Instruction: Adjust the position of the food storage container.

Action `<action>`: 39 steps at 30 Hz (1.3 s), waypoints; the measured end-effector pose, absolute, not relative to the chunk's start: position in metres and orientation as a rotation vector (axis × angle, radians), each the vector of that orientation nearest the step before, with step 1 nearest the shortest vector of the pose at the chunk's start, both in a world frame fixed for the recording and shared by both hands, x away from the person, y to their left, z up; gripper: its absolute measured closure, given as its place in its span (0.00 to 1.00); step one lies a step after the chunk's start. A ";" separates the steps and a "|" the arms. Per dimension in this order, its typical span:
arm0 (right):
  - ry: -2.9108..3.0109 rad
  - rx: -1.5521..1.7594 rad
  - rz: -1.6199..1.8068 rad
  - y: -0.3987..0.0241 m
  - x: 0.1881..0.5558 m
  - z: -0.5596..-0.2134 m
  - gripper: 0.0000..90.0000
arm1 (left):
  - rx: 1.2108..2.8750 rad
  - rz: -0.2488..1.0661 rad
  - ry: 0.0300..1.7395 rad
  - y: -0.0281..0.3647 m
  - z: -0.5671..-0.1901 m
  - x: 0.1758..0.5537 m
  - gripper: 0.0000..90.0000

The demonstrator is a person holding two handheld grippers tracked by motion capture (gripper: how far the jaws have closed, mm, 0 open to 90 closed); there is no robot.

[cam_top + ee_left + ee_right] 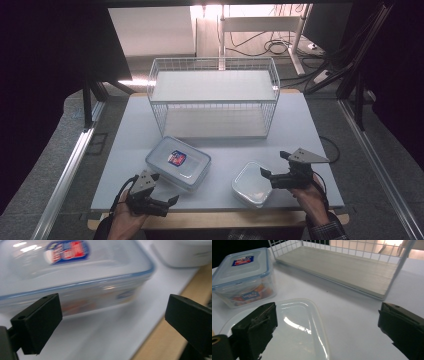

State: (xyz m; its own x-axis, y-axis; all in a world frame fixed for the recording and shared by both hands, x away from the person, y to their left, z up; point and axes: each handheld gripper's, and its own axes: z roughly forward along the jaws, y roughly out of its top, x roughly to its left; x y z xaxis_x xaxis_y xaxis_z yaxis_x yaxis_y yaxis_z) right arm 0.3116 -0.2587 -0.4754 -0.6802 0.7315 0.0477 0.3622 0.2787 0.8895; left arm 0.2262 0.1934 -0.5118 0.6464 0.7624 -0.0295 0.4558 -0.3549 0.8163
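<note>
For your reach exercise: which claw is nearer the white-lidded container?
Right. The right claw is at the white-lidded container; the left claw sits farther off, near the labelled clear container.

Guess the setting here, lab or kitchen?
Most likely a lab or data-collection room: a bare white table holding a wire rack, loose cables on the floor behind, and dark curtains at the sides.

— Item one? 
— Clear rectangular container (178,162), blue-trimmed lid clipped on, red-and-blue label on top; sits flat on the table's near left, turned at an angle.

— Item two? 
— White translucent container (251,184), rounded corners, glossy lid closed; lies flat at the near edge, well right of the first, apart from it.
</note>
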 end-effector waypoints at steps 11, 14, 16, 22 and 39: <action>2.254 1.033 1.281 -0.253 0.311 -0.475 0.01 | 2.006 0.553 0.938 0.194 -0.514 0.226 0.03; 2.266 1.011 1.242 -0.250 0.308 -0.473 0.07 | 2.004 0.577 0.946 0.194 -0.513 0.225 0.03; 2.271 0.994 1.225 -0.249 0.307 -0.471 0.11 | 1.998 0.584 0.954 0.195 -0.513 0.225 0.03; 2.284 0.944 1.232 -0.242 0.297 -0.460 0.41 | 1.964 0.586 0.937 0.199 -0.511 0.224 0.03; 2.656 0.563 1.306 -0.192 0.265 -0.459 0.99 | 1.986 0.587 0.959 0.200 -0.513 0.225 0.03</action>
State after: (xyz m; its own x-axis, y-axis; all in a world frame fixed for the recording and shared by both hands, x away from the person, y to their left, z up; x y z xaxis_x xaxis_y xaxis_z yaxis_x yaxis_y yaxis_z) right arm 0.2645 -0.1917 -0.4587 -0.9220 0.3842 0.0480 0.2726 0.5562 0.7850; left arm 0.2254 0.2003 -0.5126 0.5988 0.7992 0.0512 0.4098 -0.3607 0.8378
